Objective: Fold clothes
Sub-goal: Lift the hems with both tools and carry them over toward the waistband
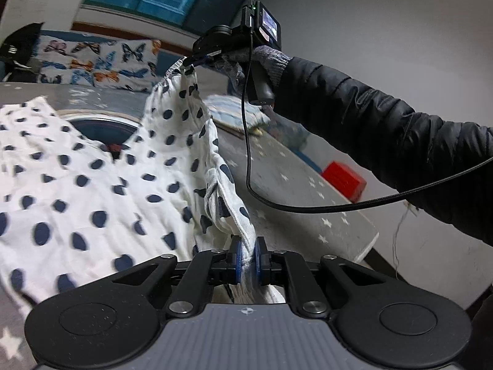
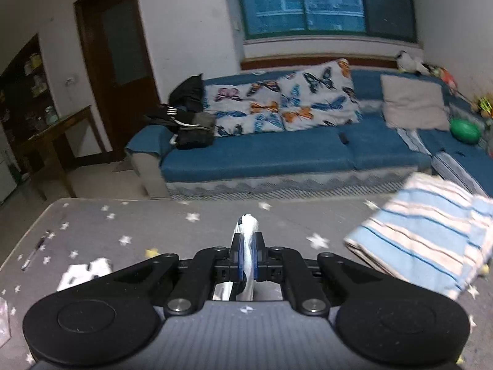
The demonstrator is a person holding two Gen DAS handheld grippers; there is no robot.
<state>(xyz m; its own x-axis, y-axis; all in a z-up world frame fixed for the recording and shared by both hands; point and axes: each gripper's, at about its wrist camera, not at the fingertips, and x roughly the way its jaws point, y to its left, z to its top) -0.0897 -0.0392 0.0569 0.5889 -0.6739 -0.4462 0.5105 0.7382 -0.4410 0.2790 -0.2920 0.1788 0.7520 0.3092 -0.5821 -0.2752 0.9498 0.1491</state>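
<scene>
We hold up a white cloth with dark dots (image 1: pixel 92 185) over the starry table (image 1: pixel 292 178). Our left gripper (image 1: pixel 246 257) has its jaws pinching one edge. Our right gripper (image 2: pixel 245 257) pinches another corner, lifted high. The cloth looks soft, light and floppy, so we think edges and corners are the best spots to hold.

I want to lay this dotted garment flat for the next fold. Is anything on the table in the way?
Partly. Both tools already grip the polka-dot garment, left tool and right tool. A folded striped cloth lies on the star-print table to the right, and a pen at the far left. The middle looks free.
</scene>
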